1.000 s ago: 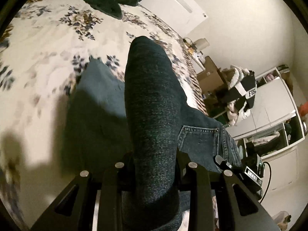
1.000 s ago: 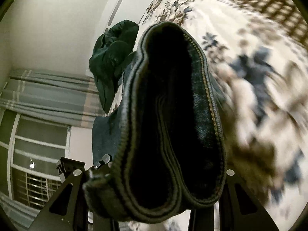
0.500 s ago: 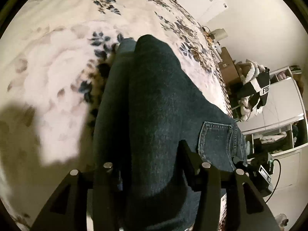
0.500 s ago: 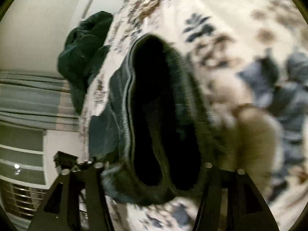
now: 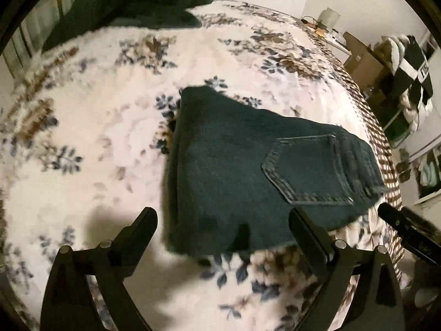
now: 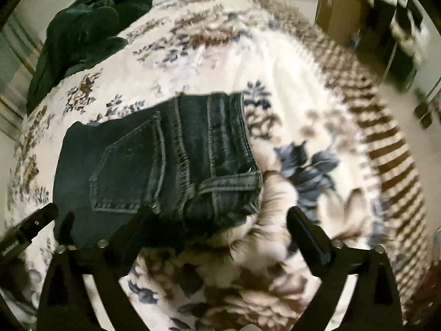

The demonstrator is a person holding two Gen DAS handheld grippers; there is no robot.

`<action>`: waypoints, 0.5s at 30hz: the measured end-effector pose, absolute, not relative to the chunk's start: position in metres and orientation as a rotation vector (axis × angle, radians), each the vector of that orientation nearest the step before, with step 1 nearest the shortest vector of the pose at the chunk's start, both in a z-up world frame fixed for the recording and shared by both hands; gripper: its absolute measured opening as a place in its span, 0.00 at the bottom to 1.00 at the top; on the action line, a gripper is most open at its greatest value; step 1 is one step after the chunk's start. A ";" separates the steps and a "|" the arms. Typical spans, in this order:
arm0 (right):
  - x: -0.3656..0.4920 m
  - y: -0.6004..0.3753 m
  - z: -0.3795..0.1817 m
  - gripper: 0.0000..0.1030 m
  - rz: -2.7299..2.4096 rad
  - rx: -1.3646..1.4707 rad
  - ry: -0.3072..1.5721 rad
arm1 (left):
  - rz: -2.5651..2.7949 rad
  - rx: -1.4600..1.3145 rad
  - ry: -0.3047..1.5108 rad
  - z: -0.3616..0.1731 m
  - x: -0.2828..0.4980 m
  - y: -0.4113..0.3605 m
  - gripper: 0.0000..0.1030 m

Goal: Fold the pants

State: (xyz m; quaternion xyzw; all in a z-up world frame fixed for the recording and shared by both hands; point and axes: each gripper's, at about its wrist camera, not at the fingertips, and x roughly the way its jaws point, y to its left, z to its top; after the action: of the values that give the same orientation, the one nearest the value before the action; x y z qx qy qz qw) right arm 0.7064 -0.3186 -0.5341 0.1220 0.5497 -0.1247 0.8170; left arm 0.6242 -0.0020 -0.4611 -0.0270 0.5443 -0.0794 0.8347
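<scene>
The dark blue jeans (image 5: 248, 171) lie folded into a compact rectangle on the floral bedspread (image 5: 91, 143), back pocket facing up. In the right wrist view the jeans (image 6: 165, 165) show the pocket and waistband. My left gripper (image 5: 223, 220) is open and empty, its fingers just in front of the fold's near edge. My right gripper (image 6: 220, 220) is open and empty, near the waistband end. The right gripper's body also shows at the right of the left wrist view (image 5: 408, 231).
A dark green garment (image 5: 132, 2) is heaped at the far side of the bed, also seen in the right wrist view (image 6: 82, 33). The bed's checked edge (image 5: 383, 149) runs along the right. Cardboard boxes (image 5: 363, 63) and shelves with clothes stand beyond it.
Both grippers held the jeans up one second ago. They have lowered the fold onto the bed, opened, let go and drawn back.
</scene>
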 end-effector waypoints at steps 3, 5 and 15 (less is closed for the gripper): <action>0.673 -0.308 -0.496 1.00 -0.277 0.211 1.127 | -0.133 -0.019 1.113 -0.430 0.607 -0.010 0.95; 0.650 -0.297 -0.464 1.00 -0.269 0.189 1.106 | -0.119 -0.011 1.088 -0.412 0.600 -0.014 0.95; 0.550 -0.280 -0.310 1.00 -0.222 0.150 0.983 | -0.067 -0.003 0.955 -0.282 0.507 -0.024 0.95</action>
State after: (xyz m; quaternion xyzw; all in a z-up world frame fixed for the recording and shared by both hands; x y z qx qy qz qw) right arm 0.5503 -0.2797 -0.3102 0.0718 0.4703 -0.1063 0.8731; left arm 0.5067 -0.0244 -0.2823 -0.0014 0.4596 -0.0321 0.8875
